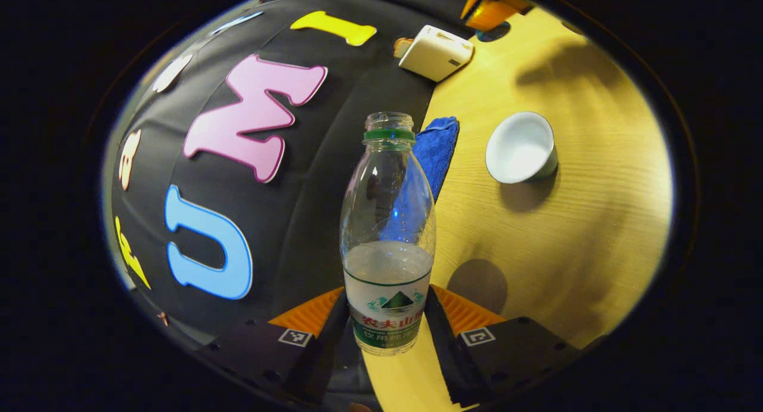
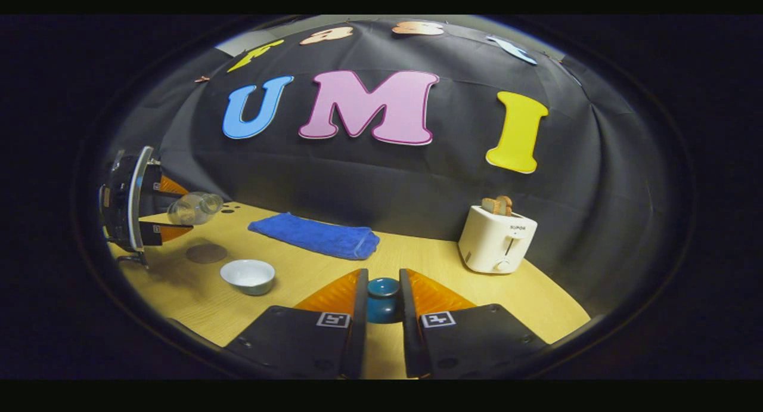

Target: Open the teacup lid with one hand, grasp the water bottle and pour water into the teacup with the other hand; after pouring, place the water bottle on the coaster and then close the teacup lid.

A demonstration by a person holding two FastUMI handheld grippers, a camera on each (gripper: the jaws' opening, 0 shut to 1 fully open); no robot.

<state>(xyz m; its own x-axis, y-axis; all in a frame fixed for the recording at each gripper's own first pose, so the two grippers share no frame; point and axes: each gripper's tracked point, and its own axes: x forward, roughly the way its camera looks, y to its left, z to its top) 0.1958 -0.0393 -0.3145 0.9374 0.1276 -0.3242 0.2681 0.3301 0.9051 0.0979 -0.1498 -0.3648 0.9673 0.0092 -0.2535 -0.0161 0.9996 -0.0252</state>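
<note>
The left gripper (image 1: pixel 387 328) grasps the uncapped, part-filled water bottle (image 1: pixel 387 233) tipped above the table (image 1: pixel 584 221) near the open teacup (image 1: pixel 520 147) — the right gripper (image 2: pixel 382 304) is clenched on the teacup lid (image 2: pixel 382 297).

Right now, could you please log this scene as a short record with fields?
left tongs: shut on water bottle, uncapped, tilted towards the teacup
right tongs: shut on teacup lid, held off the cup
teacup: open, on the table
coaster: bare, beside the teacup
also: blue cloth, toaster
</note>
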